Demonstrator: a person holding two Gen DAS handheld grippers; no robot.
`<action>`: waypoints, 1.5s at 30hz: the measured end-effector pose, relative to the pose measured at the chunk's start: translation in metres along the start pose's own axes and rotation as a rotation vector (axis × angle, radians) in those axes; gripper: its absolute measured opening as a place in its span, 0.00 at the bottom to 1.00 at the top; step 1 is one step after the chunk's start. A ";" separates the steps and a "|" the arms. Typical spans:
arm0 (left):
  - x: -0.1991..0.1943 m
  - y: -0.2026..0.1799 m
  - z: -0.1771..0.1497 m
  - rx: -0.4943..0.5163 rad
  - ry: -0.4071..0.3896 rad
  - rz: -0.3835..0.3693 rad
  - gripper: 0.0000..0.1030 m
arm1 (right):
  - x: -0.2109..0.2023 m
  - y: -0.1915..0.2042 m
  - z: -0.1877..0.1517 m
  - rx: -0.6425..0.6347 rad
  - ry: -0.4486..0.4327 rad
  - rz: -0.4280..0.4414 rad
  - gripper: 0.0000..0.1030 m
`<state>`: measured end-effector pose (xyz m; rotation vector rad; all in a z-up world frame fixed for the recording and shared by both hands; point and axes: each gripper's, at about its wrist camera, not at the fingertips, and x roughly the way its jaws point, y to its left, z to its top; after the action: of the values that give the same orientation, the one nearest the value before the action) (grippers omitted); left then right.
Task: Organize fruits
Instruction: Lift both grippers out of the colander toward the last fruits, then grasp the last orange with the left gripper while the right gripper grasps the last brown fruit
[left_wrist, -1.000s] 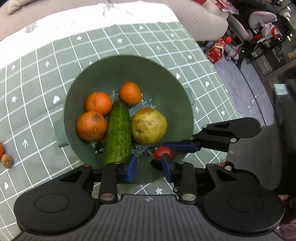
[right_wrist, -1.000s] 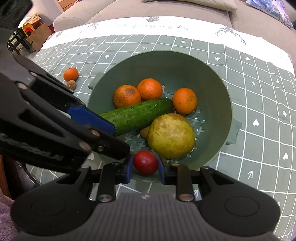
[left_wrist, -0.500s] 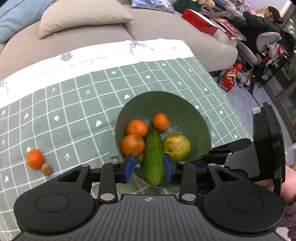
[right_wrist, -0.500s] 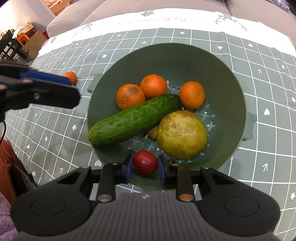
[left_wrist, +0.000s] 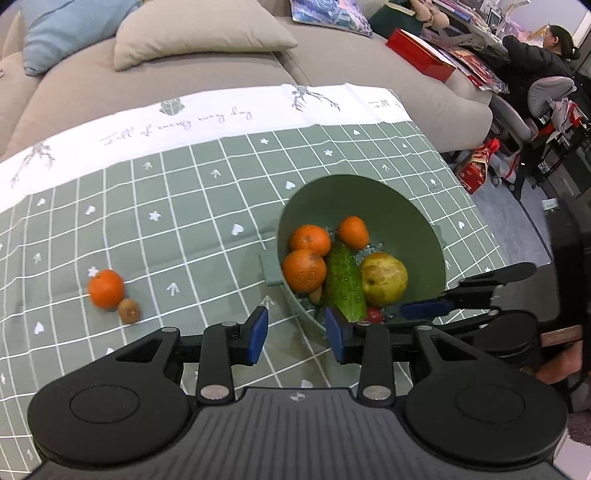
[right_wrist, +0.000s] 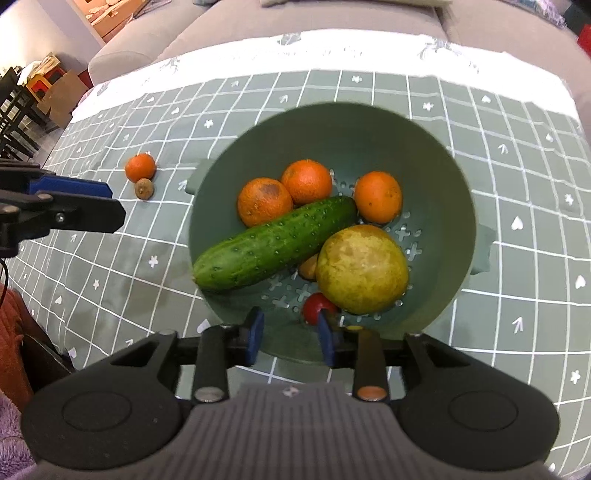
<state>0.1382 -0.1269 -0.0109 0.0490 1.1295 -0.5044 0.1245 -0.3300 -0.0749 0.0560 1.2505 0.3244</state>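
Bench (left_wrist: 192, 206): covered by a green grid-patterned cloth.
Round green perforated plastic colander (right_wrist: 436, 155): most fruit is held inside.
Loose small orange mandarin (left_wrist: 106, 288): left on cloth; soft, light, best gripped across its middle.
Left hand-held gripper (left_wrist: 297, 336): parted, nothing held.
Right hand-held gripper (right_wrist: 290, 336): parted, nothing held.

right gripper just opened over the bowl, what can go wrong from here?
1. The tomato lies beside the right gripper's finger; pulling back could nudge it.
2. The cucumber leans on the oranges with its end at the bowl rim, so a bump may roll it out.
3. The left gripper is open near that rim and could clip it when heading for the loose orange.
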 end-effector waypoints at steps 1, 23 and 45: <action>-0.003 0.001 -0.002 0.000 -0.005 0.001 0.41 | -0.005 0.003 -0.001 -0.003 -0.010 -0.010 0.33; -0.034 0.041 -0.072 -0.004 -0.079 0.049 0.43 | -0.039 0.093 -0.041 -0.027 -0.125 0.005 0.55; -0.040 0.115 -0.099 -0.171 -0.189 0.137 0.43 | 0.009 0.178 -0.028 -0.178 -0.361 -0.027 0.60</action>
<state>0.0885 0.0182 -0.0439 -0.0689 0.9728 -0.2830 0.0635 -0.1618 -0.0538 -0.0537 0.8611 0.3825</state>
